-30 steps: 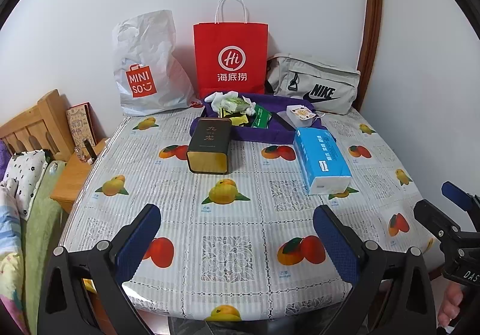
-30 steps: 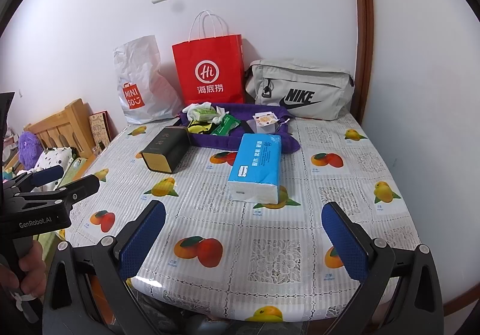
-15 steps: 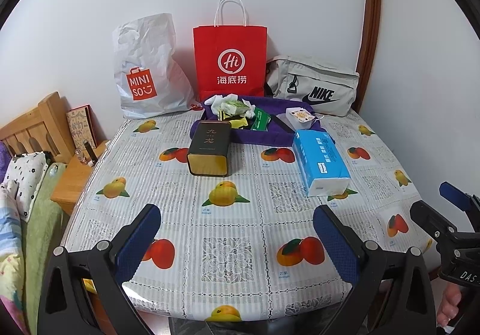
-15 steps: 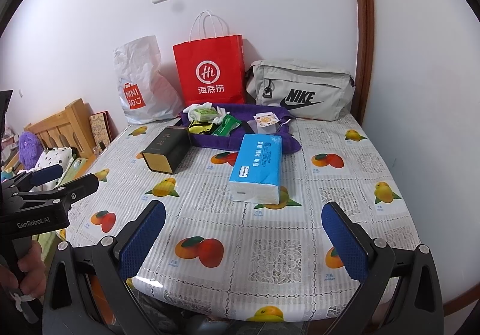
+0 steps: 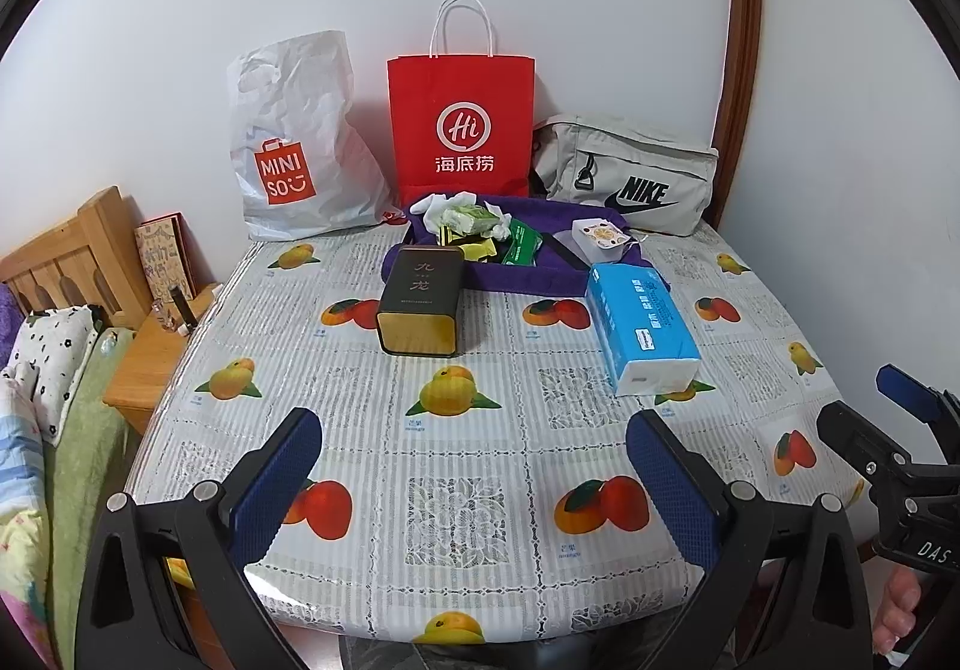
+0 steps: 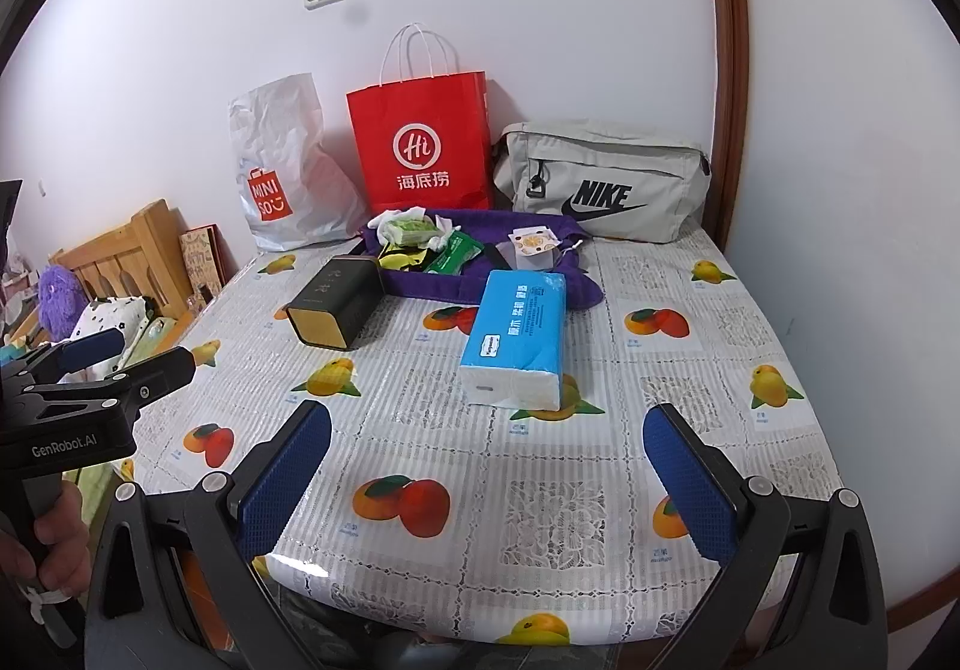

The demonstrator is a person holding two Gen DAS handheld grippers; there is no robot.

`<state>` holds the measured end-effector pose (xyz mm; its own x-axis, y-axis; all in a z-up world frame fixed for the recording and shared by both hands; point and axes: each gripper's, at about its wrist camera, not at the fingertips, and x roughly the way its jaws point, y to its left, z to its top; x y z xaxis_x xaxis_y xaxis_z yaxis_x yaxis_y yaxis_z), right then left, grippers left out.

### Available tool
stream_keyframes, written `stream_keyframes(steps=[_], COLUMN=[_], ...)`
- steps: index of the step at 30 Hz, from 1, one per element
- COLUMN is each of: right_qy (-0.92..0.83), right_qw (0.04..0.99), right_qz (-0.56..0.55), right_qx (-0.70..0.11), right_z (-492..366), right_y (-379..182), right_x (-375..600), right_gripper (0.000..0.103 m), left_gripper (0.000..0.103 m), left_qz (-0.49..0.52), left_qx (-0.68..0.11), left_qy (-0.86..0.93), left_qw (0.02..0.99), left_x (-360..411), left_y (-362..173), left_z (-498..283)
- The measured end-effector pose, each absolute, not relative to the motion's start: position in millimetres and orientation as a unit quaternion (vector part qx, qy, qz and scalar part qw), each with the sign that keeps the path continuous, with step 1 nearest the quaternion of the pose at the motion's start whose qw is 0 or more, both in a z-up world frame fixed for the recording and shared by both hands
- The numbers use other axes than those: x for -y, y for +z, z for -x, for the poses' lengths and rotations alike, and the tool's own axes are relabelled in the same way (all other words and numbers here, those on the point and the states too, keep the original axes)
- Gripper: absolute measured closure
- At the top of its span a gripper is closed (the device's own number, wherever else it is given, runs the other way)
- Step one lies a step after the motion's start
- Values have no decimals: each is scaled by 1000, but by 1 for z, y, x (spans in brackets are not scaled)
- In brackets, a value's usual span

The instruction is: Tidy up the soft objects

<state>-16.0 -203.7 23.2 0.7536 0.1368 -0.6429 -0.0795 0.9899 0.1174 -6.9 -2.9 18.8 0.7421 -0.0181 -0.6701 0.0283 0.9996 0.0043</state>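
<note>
The left gripper [image 5: 474,466] hung over the near edge of the table [image 5: 468,514] with its blue-padded fingers [image 5: 273,484] spread wide apart and nothing between them. The right gripper [image 6: 486,466] sat level with it on the right, jaws likewise wide and empty, above the fruit-printed tablecloth [image 6: 540,514].

Ahead of the right gripper, well apart from its pads, lay the blue tissue pack [image 6: 517,337]. It rested flat on the cloth, long axis running from the near edge toward the wall, its white end facing the grippers and its far end just touching the purple cloth tray [image 6: 420,289]. From the left wrist view the tissue pack [image 5: 642,334] leaned slightly, near end swung to the right.

Left of it, a dark tea tin [image 5: 422,301] lay on its side, gold base toward the grippers, long axis also pointing at the wall, its far end against the tray. The tray held a crumpled white and green wad [image 5: 462,217], yellow and green packets [image 5: 519,247] and a small white pouch [image 5: 597,235].

Against the wall stood a white Miniso bag [image 5: 300,148], a red paper bag [image 5: 461,130] and a grey Nike bag [image 5: 624,178]. A wooden headboard [image 5: 72,256] and bedding [image 5: 48,358] showed at the left.
</note>
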Motion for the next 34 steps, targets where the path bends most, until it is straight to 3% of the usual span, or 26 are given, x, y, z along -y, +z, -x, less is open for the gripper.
stream_keyframes(steps=[34], right_qy=[62], right_qw=[934], right_qz=[-41], right_qx=[-348], right_z=[18], right_y=[22], right_x=[198], right_gripper=[1], left_gripper=[0], left_qz=[-5], left_qx=[-357], left_qy=[-11], left_qw=[934], left_x=[1], left_y=[24], left_z=[5])
